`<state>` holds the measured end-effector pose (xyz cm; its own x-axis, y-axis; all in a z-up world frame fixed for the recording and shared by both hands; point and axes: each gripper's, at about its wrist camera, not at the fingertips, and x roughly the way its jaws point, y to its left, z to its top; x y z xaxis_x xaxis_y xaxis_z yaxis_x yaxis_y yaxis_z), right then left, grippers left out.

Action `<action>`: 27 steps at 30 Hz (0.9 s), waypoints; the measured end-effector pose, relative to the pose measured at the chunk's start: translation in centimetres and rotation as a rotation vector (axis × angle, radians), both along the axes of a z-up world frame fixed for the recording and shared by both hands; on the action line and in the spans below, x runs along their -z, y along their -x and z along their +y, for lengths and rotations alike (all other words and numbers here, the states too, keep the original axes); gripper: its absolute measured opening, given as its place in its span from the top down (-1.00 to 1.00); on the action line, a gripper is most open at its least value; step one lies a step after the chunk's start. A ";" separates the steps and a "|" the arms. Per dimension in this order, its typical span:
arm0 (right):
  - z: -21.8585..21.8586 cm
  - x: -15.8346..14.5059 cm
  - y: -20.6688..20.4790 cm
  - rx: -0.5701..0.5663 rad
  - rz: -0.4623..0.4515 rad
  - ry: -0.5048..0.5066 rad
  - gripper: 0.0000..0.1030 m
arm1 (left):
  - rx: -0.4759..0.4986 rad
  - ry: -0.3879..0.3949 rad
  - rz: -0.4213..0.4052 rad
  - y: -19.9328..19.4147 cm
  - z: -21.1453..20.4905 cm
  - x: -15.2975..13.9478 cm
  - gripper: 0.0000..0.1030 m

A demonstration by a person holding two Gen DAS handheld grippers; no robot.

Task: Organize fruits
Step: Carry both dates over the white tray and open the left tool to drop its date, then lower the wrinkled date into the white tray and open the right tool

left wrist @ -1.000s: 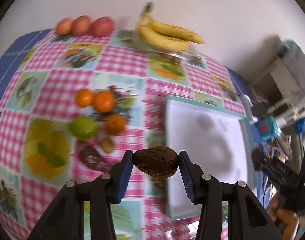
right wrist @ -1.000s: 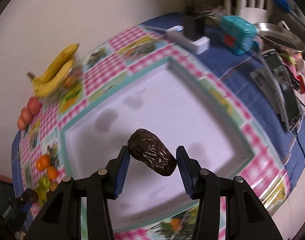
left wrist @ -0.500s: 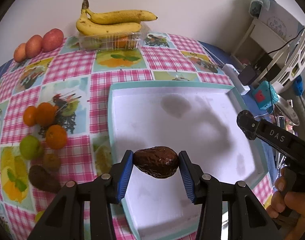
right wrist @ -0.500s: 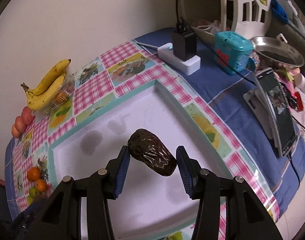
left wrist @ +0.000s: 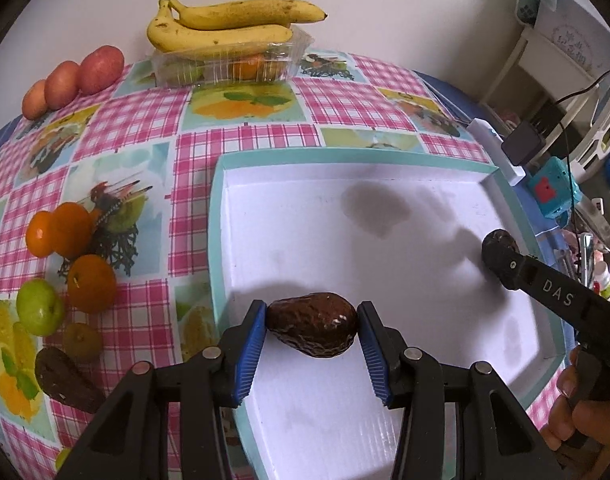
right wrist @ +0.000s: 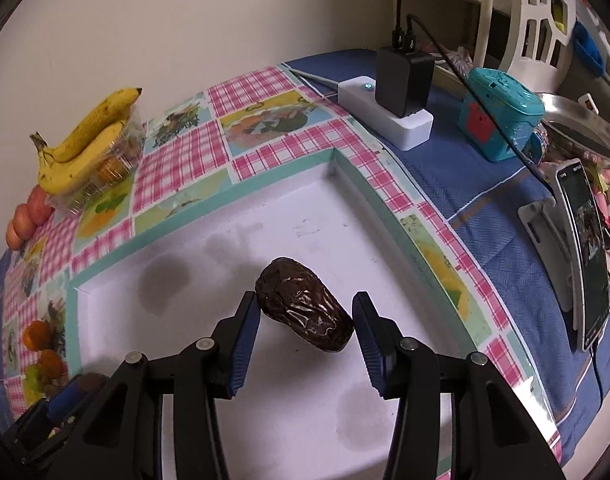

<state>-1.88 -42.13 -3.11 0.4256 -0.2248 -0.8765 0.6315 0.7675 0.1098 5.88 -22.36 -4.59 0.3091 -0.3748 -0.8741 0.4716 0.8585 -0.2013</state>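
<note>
While both tongs hang over the white tray (left wrist: 385, 432), each clamps a dark avocado. Left tongs (left wrist: 312, 334) are part-closed, blue pads pressing both ends of its avocado (left wrist: 312, 329), held crosswise just inside the tray's near-left edge. Right tongs (right wrist: 307, 326) grip a wrinkled avocado (right wrist: 303, 310) set slantwise, its left pad touching the fruit; contact at the right pad is unclear. Left of the left tongs lie oranges (left wrist: 71, 228), a green fruit (left wrist: 39, 306) and another avocado (left wrist: 65, 380) on the checked cloth (left wrist: 241, 144). Far ahead sit bananas (left wrist: 225, 28) on a clear box (left wrist: 233, 66).
</note>
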 end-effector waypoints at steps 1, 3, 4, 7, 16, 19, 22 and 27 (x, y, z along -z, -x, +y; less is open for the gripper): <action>0.0 0.3 -0.1 -0.001 0.006 -0.006 0.04 | 0.001 -0.001 -0.002 0.0 0.0 0.0 0.05; 0.0 0.8 -0.2 -0.004 0.019 -0.010 0.04 | 0.004 -0.003 -0.002 0.0 0.0 0.0 0.05; 0.1 0.8 -0.2 -0.007 0.020 -0.004 0.04 | 0.004 -0.005 0.001 0.0 0.0 0.0 0.05; 0.3 0.8 -0.3 -0.015 0.027 0.012 0.04 | 0.003 -0.013 0.006 0.0 -0.1 -0.1 0.04; 0.0 0.4 0.0 0.003 0.019 -0.003 -0.04 | 0.023 -0.016 -0.008 0.8 0.2 -1.8 -0.17; 0.2 -0.4 0.3 -0.002 0.005 0.008 -0.15 | 0.013 -0.017 -0.023 1.1 0.8 -2.8 -0.24; 0.7 -1.2 0.6 -0.015 -0.008 0.021 -0.16 | -0.006 -0.035 -0.036 1.4 1.9 -3.6 -0.28; 1.5 -2.4 1.0 -0.034 -0.020 0.037 -0.25 | -0.078 -0.042 -0.032 1.2 4.4 -4.4 -0.42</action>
